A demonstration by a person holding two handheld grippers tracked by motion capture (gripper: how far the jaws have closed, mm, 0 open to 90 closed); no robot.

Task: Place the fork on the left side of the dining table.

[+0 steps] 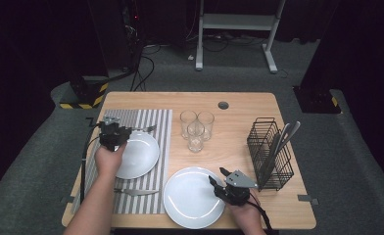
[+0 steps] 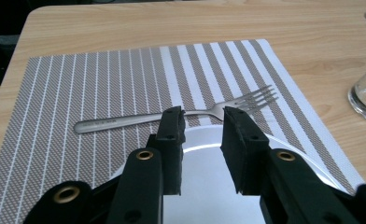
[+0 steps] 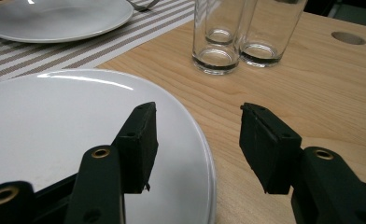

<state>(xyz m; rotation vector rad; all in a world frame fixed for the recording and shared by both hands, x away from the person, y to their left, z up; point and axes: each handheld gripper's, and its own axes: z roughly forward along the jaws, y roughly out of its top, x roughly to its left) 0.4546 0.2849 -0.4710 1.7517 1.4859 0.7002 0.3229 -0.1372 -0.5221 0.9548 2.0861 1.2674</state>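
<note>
on the wooden table (image 1: 239, 147) in a dark room, both grippers' jaws stand apart, empty.

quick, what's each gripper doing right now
left gripper: open, holding nothing, fingers above the fork.
right gripper: open, holding nothing, over the edge of the bare-table plate.

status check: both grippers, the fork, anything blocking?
Left gripper open, above placemat plate, fork free beyond it. Right gripper open over bare plate's rim. Nothing blocking.
</note>
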